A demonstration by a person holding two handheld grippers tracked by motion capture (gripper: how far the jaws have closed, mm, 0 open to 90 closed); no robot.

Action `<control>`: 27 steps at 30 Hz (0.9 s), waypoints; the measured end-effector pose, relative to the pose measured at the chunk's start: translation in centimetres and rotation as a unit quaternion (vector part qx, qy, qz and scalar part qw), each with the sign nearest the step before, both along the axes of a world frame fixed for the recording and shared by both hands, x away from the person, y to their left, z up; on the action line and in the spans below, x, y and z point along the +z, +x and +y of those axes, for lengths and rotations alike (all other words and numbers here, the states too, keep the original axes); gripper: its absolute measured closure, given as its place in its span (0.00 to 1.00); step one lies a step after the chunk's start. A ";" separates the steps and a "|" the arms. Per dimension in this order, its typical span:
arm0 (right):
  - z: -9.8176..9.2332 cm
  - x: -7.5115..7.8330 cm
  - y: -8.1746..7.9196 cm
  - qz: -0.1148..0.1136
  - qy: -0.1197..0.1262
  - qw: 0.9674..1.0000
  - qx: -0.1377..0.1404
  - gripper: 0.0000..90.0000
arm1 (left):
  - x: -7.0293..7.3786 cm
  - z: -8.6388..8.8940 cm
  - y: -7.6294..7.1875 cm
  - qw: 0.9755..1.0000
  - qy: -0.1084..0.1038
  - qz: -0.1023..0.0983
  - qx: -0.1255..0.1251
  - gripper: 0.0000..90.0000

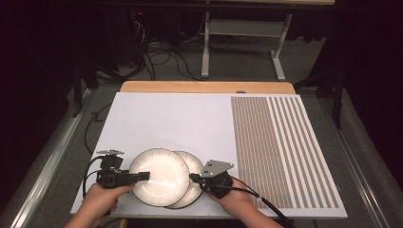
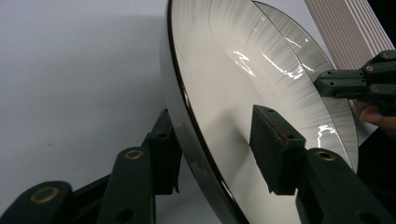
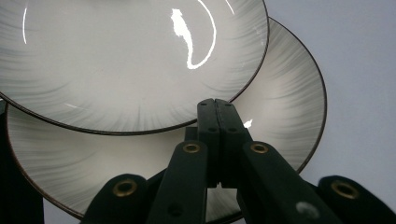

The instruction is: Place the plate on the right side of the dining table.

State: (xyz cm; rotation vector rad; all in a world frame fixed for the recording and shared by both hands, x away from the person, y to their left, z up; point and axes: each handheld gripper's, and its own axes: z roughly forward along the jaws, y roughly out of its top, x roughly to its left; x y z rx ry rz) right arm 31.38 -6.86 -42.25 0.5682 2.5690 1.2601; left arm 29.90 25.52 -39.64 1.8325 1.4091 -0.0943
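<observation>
From my remote seat I read left to right; my left tongs (image 1: pixel 142 176) come in from 9 o'clock and straddle the rim of the upper plate (image 1: pixel 159 175), 1 pad (image 2: pixel 275 154) above its face and 1 jaw beneath. The jaws are part closed around that rim, though I cannot tell whether both pads press yet. This plate lies tilted across the lower plate (image 1: pixel 192 183), overlapping its left side, near the front edge of the surface (image 1: pixel 190 118). My right tongs (image 1: pixel 196 177) are shut on nothing, their tips pressing the lower plate's rim at about 3 o'clock.

Risks, as I judge them: glazed rims are slick, so a shallow bite could let the upper plate slip and clatter; lifting while the 2 still touch may drag the lower plate toward the near edge; too hard a squeeze could chip the rim.

The surface is a white sheet with a striped panel (image 1: pixel 285 152) at 3 o'clock; beyond, at 12 o'clock, a dim room with cables (image 1: pixel 161 59) and a metal stand (image 1: pixel 242 42) on grey floor.
</observation>
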 end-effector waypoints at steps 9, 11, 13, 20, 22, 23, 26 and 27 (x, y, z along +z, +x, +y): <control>0.0 0.0 0.0 0.000 -0.002 1.000 -0.002 1.00 | -0.2 0.5 -0.1 1.000 -0.017 0.001 0.004 0.69; 0.0 -0.1 0.0 0.000 -0.002 1.000 -0.002 1.00 | 0.0 0.6 -0.2 1.000 -0.024 -0.002 0.004 0.70; 0.0 -0.1 0.0 -0.001 -0.004 1.000 -0.001 1.00 | 0.1 0.6 -0.2 1.000 -0.021 -0.004 0.002 0.71; 0.0 -0.1 0.0 0.000 -0.001 1.000 -0.002 1.00 | 0.0 0.9 -0.2 0.999 -0.039 -0.010 0.007 0.75; 0.0 0.0 0.0 -0.001 -0.001 1.000 -0.001 1.00 | 0.1 1.1 -0.3 0.999 -0.036 -0.015 0.013 0.78; 0.0 0.0 0.0 0.000 -0.001 1.000 -0.001 1.00 | 0.1 1.2 -0.2 0.999 -0.038 -0.013 0.013 0.78; 0.0 0.0 0.1 -0.001 -0.001 1.000 -0.002 1.00 | 0.0 1.2 -0.2 0.999 -0.043 -0.013 0.015 0.79; -0.1 0.1 0.1 -0.001 -0.001 1.000 -0.003 1.00 | 0.1 1.1 -0.2 0.999 -0.042 -0.014 0.016 0.79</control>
